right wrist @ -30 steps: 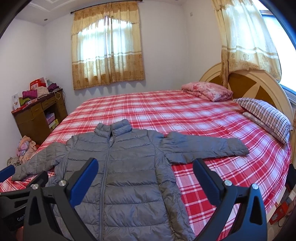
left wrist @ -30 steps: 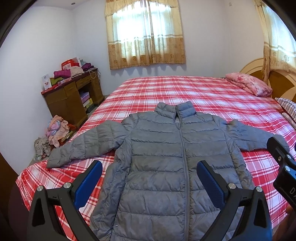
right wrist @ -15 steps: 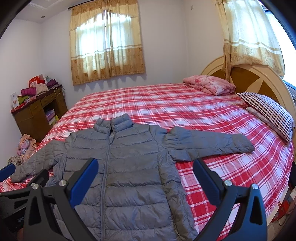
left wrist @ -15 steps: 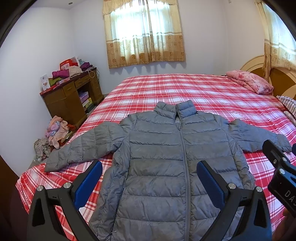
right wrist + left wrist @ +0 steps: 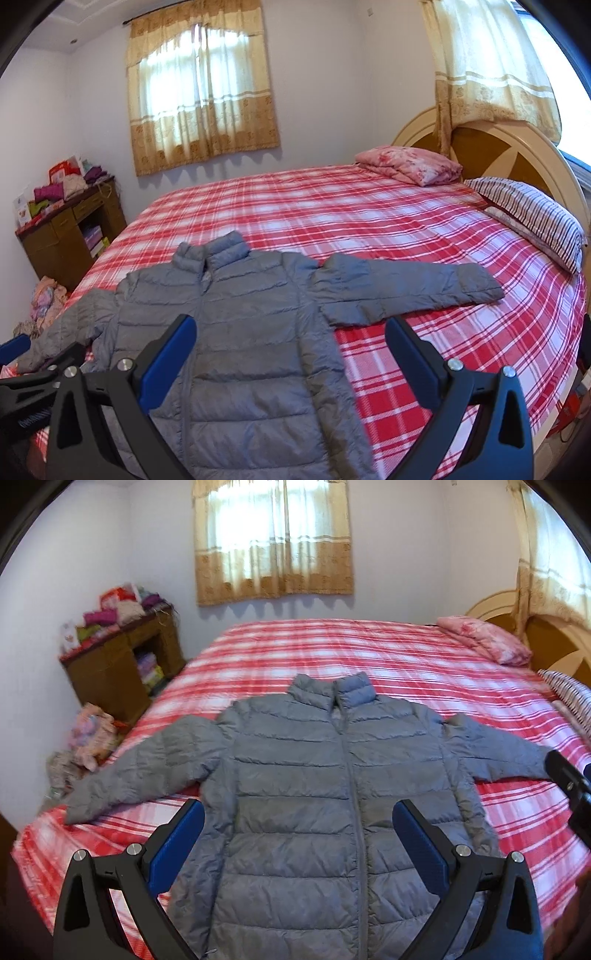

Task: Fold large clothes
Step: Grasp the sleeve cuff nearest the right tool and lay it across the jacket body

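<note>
**Left wrist view: 2 open claws above a flat jacket**

Left wrist camera shows the left claw (image 5: pixel 297 819) with its 2 blue-padded fingers (image 5: pixel 177 843) spread wide and nothing between them. Ahead of and below it, a grey puffer jacket (image 5: pixel 321 794) lies face up and zipped on a bed (image 5: pixel 369 653) with a red plaid sheet, collar pointing away from the claw, both sleeves stretched out to the sides. This view is blurred.

From the right wrist camera, the right claw (image 5: pixel 290 338) is equally wide open and holds nothing. The jacket (image 5: pixel 240 332) sits ahead and to its left, and one sleeve (image 5: pixel 406 291) reaches across just beyond the fingertips. Part of the left claw (image 5: pixel 40 373) shows at the far left edge.

Further ahead lie a pink pillow (image 5: pixel 410 168) and a striped pillow (image 5: pixel 532 218) by the headboard (image 5: pixel 517 155). A wooden desk (image 5: pixel 62 229) stands far left.
</note>
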### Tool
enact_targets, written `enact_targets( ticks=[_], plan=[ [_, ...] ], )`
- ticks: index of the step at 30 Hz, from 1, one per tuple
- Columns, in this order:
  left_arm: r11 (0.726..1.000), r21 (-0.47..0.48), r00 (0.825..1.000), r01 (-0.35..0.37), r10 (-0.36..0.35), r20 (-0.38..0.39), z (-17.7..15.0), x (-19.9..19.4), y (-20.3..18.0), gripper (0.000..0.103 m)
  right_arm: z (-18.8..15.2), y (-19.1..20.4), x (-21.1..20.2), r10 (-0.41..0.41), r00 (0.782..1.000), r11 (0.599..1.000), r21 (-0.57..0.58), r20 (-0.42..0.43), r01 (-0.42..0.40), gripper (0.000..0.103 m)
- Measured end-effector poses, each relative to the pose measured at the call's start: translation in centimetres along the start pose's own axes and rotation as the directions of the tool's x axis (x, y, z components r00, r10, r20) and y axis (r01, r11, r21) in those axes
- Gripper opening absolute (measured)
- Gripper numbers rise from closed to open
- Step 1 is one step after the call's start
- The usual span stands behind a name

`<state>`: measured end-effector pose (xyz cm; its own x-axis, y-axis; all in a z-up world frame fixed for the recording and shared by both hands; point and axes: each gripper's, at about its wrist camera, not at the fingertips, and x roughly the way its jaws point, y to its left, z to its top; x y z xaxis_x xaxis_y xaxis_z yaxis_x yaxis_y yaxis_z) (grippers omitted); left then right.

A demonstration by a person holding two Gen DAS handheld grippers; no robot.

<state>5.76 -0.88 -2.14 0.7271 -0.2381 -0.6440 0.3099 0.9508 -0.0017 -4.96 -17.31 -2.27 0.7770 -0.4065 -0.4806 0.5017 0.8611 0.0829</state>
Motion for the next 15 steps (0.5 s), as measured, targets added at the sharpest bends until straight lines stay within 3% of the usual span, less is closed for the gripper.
enact_targets(
  ticks=[3,5,8,12,15],
  plan=[
    [0.997,-0.065,0.999,0.034,-0.035,-0.015,0.3,1.4,1.9,0.102,0.2,-3.5,1.4,-0.044,0.999,0.999,0.019,0.002,0.044,0.102],
    [0.993,-0.102,0.998,0.054,-0.056,-0.017,0.9,2.7,3.4,0.102,0.6,-6.7,2.9,-0.071,0.997,0.995,0.072,-0.028,0.073,0.095],
    [0.992,-0.129,1.0,0.011,-0.012,-0.001,2.2,3.9,5.1,0.102,1.5,-13.3,5.6,-0.138,0.987,0.971,0.186,-0.082,0.152,0.085],
    [0.989,-0.135,0.998,-0.054,0.058,0.02,3.9,5.3,6.8,0.102,2.3,-23.7,9.1,-0.247,0.961,0.889,0.366,-0.122,0.275,0.081],
    [0.986,-0.138,0.995,-0.096,0.099,0.018,4.2,7.1,7.6,0.102,0.8,-30.3,12.3,-0.261,0.942,0.808,0.487,-0.21,0.332,0.081]
  ],
)
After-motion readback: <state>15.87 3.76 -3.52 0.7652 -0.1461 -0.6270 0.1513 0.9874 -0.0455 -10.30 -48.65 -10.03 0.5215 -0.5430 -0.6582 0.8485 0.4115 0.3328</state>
